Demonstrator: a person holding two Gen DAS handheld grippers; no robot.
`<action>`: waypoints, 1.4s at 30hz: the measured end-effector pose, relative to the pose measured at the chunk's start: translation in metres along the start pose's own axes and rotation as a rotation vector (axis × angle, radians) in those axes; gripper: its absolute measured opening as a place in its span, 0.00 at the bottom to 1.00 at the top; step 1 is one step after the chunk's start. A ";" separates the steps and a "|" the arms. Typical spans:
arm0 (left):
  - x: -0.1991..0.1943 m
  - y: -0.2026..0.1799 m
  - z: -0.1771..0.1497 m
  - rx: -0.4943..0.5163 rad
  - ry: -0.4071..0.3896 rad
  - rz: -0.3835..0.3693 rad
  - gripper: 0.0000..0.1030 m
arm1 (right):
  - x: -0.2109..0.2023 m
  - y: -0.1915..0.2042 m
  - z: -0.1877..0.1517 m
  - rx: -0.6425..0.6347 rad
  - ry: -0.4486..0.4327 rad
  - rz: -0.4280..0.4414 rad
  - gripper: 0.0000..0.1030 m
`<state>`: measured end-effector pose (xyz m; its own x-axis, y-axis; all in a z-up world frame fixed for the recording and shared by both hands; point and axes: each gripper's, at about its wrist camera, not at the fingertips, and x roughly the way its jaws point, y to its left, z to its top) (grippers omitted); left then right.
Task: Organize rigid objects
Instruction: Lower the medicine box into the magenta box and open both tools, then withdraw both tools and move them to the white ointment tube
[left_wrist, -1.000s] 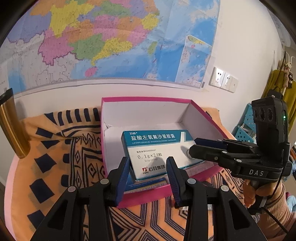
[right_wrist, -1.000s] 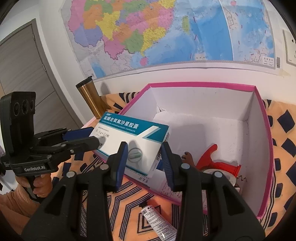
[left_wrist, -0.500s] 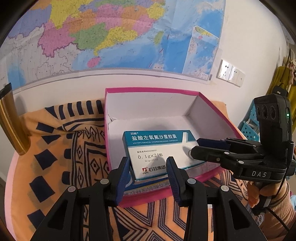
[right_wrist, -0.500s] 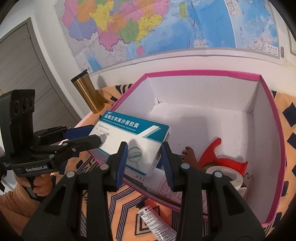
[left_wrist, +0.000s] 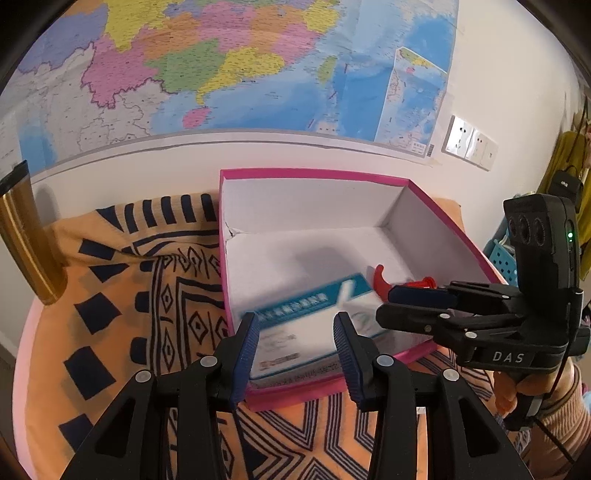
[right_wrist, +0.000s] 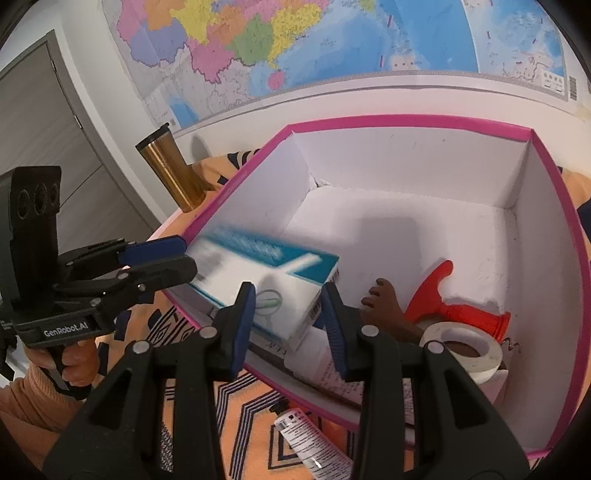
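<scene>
Though blurred, "DAS" tool (left_wrist: 384, 306) label.

— Where is the medicine box (right_wrist: 266, 280)?

— In the pink box (right_wrist: 406, 122), at its near-left corner, tilted and blurred. It is white with a teal band.

— And the rest?

— At the near-right corner lie a red plastic piece (right_wrist: 458, 306), a brown toy hand (right_wrist: 384, 306) and a white tape roll (right_wrist: 465, 347).

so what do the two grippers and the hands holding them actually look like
Both are black plastic with ribbed blue pads on the fingers and silver rivets. The left gripper is marked GenRobot.AI, the right gripper DAS in white; each carries a black block with three round lenses, the right one showing a green light and a black cable. The hands wear orange knit sleeves, the right one's striped.
</scene>
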<state>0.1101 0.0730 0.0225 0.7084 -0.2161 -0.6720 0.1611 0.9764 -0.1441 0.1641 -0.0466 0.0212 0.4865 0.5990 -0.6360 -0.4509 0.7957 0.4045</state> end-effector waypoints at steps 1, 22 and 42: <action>-0.001 -0.001 0.000 0.003 -0.002 -0.001 0.41 | 0.001 0.000 0.000 0.001 0.003 -0.001 0.39; -0.028 -0.015 -0.012 -0.007 -0.059 -0.033 0.44 | -0.017 0.001 -0.008 0.017 -0.040 0.017 0.39; -0.051 -0.052 -0.033 0.051 -0.098 -0.029 0.51 | -0.074 0.018 -0.036 -0.008 -0.127 0.021 0.39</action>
<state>0.0424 0.0331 0.0402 0.7661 -0.2462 -0.5937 0.2156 0.9686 -0.1234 0.0932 -0.0799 0.0522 0.5676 0.6223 -0.5391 -0.4676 0.7825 0.4111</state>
